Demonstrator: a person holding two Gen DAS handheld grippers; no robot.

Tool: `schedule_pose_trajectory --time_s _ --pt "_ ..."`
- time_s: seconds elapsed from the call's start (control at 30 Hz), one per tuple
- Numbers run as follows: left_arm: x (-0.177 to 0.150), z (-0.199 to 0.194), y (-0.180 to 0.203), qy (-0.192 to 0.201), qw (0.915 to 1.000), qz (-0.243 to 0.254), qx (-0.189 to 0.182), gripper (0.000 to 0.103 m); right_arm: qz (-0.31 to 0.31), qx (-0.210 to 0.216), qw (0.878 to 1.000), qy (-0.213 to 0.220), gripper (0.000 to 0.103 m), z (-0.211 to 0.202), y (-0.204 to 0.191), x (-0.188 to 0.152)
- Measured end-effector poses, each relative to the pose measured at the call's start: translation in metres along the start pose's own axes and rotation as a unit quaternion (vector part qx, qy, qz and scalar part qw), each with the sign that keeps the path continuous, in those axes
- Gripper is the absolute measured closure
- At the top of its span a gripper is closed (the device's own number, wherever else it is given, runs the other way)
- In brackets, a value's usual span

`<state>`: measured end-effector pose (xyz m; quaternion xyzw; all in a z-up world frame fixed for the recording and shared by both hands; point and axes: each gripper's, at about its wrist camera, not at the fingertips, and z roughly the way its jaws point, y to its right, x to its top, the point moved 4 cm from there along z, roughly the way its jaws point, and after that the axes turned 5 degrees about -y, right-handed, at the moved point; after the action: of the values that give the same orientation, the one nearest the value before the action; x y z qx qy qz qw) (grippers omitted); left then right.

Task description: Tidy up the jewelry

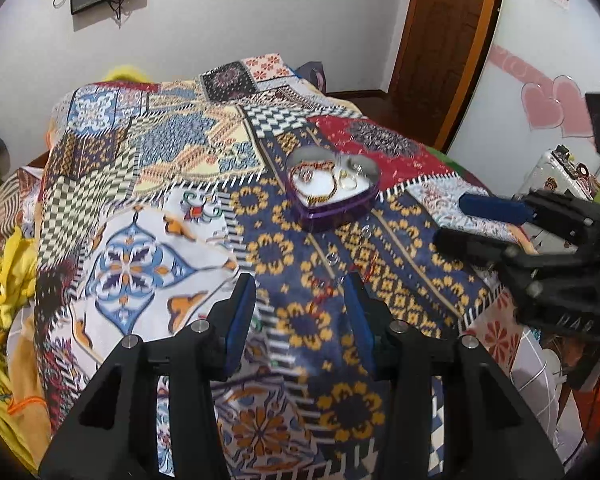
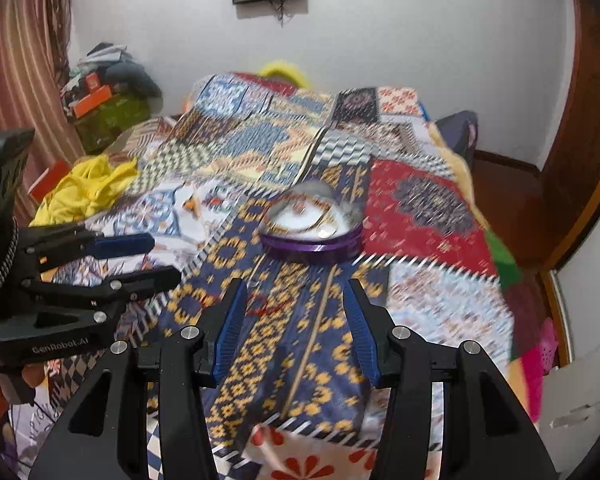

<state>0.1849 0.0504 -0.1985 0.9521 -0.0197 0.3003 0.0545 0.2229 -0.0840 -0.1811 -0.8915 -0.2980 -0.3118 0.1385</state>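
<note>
A purple heart-shaped tin point(image 1: 346, 210) sits open on the patterned bedspread point(image 1: 148, 168); it holds a beaded bracelet, a gold chain and rings. Small silver rings point(image 1: 333, 258) and a red thread piece point(image 1: 324, 288) lie loose on the blue-and-yellow patch in front of it. My left gripper point(image 1: 300, 284) is open and empty, above the loose pieces. My right gripper point(image 2: 296, 290) is open and empty, hovering short of the tin point(image 2: 312, 246), with the red piece point(image 2: 266, 308) between its fingers' line of sight. Each gripper shows in the other's view point(image 1: 464, 220) point(image 2: 164, 256).
Yellow cloth point(image 1: 0, 280) lies bunched at the bed's left edge. A wooden door point(image 1: 448, 28) and a wall with pink heart stickers point(image 1: 548, 104) stand to the right. Boxes and clothes point(image 2: 104, 92) are piled at the far left corner.
</note>
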Motion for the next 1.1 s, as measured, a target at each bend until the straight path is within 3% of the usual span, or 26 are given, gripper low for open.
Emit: schedule_pose_trajectory --time_s 0.17,0.43,0.53,0.7,1.1 --pt "-0.014 0.004 -0.007 -0.012 0.9999 -0.009 0.002 0.058 -0.009 0.021 0.999 -0.045 0.057 0.035 -0.02 -0.021" --pt "-0.023 0.001 -0.02 -0.01 0.9998 -0.017 0.008 0.058 -0.049 0.046 0.995 -0.073 0.057 0.054 -0.048 -0.031" --pt "-0.023 0.001 -0.023 -0.01 0.9997 -0.022 0.005 0.058 -0.062 0.04 0.995 -0.072 0.061 0.057 -0.051 -0.032" --pt "-0.023 0.004 -0.024 -0.011 0.9997 -0.022 0.003 0.058 -0.054 0.028 0.996 -0.067 0.086 0.059 -0.045 -0.03" --pt "-0.015 0.03 0.002 -0.034 0.9993 0.008 -0.015 0.058 -0.012 0.027 0.999 -0.041 0.086 0.037 -0.014 -0.027"
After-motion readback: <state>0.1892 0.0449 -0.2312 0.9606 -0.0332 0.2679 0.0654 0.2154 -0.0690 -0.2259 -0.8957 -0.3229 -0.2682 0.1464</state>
